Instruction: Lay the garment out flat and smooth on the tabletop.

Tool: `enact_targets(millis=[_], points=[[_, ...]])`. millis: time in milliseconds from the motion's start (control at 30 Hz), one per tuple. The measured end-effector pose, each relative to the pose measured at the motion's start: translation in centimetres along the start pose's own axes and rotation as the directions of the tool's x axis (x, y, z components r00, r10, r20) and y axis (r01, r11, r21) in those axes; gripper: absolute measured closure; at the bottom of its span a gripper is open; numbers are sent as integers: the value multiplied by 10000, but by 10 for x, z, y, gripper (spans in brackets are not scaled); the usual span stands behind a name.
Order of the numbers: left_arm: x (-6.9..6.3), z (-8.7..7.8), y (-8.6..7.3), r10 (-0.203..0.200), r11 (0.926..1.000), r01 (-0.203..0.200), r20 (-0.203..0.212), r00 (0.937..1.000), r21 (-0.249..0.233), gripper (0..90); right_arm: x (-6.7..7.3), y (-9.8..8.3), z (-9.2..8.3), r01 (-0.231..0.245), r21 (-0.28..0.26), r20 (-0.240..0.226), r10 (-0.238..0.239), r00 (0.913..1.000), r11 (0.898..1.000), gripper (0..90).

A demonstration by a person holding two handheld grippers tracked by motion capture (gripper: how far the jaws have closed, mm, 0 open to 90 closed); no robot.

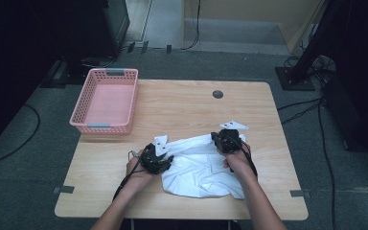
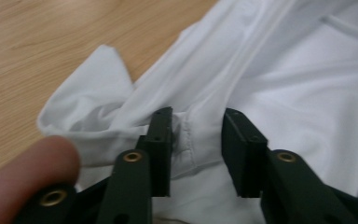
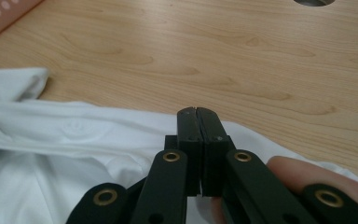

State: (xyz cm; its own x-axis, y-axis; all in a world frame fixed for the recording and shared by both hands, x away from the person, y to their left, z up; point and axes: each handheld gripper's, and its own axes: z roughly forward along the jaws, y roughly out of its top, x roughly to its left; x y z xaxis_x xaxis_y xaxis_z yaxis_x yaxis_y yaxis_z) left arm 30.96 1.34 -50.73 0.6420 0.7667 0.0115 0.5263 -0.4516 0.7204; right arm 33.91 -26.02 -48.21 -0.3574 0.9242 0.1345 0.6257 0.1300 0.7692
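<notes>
Basket: a pink basket (image 1: 104,100) sits at the far left of the table (image 1: 187,103), nothing visible in it, well apart from the work.

Garment: a white garment (image 1: 202,165) lies crumpled on the near middle of the table, between the two hands; a small flap sticks out at its far left edge.

Left tool: the left tool (image 1: 159,160) is at the garment's left edge. In the left gripper view its jaws stand partly spread, with a seamed fold of the white garment (image 2: 279,74) lying in the gap between them (the pads do not look pressed onto it; a fingertip shows at the lower left).

Right tool: the right tool (image 1: 227,139) sits at the garment's far right edge. In the right gripper view its jaws are pressed together; whether a thin layer of cloth is caught between them, I cannot tell (the tips meet right over the cloth's edge).

Step in hand: judged as taking hold of the garment at two points, left side not yet gripped.

Next move: close the left jaws on the seamed fold, confirm the right side's hold, then lift or draw the two points apart to spread the cloth flat.
</notes>
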Motion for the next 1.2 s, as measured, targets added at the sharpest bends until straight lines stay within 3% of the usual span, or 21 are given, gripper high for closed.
enact_targets(millis=[133,200,300,333,433,533,600,667,767,867,900,933,1000,1067,1133,1200], points=[[17,-1,4,-803,9967,809,438,9958,-119,782,-3,-3,1,378,190,-6,-378,9993,9991,879],[26,-2,6,-1346,9906,1359,737,9882,-129,818,-5,-5,3,398,274,-39,-397,9992,9988,878],[36,-3,9,-1845,9822,1871,1082,9769,-140,836,-8,-7,4,407,319,-203,-401,9990,9987,865],[40,-3,11,-2024,9785,2056,1190,9721,-155,841,-8,-7,4,420,340,-304,-410,9987,9985,856],[45,-3,14,-2252,9730,2296,1272,9660,-212,849,-10,-10,5,537,437,-781,-502,9957,9976,794],[48,-4,18,-2482,9667,2543,1378,9589,-282,850,-10,-11,0,795,119,-1463,-769,9862,9968,674],[49,-5,19,-2557,9643,2626,1400,9566,-330,850,-11,-11,-4,825,-92,-1972,-827,9769,9965,608],[50,-5,20,-2580,9635,2653,1402,9559,-355,850,-11,-13,-11,912,-282,-2686,-955,9585,9954,574],[51,-5,21,-2638,9619,2711,1393,9545,-359,850,-8,-22,-17,1683,-446,-3140,-1738,9334,9847,518],[52,-4,22,-2713,9597,2788,1401,9523,-367,849,-1,-36,-18,2687,-357,-3269,-2653,9071,9626,497],[52,-4,22,-2709,9598,2783,1393,9525,-367,849,4,-42,-18,3249,-358,-3179,-3190,8929,9451,498],[52,-4,22,-2705,9599,2780,1390,9526,-371,848,7,-46,-16,3632,-317,-2961,-3558,8864,9312,520],[52,-4,22,-2712,9596,2788,1389,9525,-384,847,11,-51,-14,4079,-183,-2399,-4000,8846,9129,629],[52,-5,23,-2673,9605,2752,1391,9535,-409,846,11,-51,-13,4105,-119,-2142,-4033,8896,9118,780],[53,-6,25,-2660,9602,2748,1378,9541,-493,846,8,-47,-14,3773,-159,-2153,-3716,9031,9260,894],[54,-7,29,-2644,9598,2741,1330,9552,-606,850,2,-39,-17,3293,-284,-2105,-3277,9210,9438,900]])
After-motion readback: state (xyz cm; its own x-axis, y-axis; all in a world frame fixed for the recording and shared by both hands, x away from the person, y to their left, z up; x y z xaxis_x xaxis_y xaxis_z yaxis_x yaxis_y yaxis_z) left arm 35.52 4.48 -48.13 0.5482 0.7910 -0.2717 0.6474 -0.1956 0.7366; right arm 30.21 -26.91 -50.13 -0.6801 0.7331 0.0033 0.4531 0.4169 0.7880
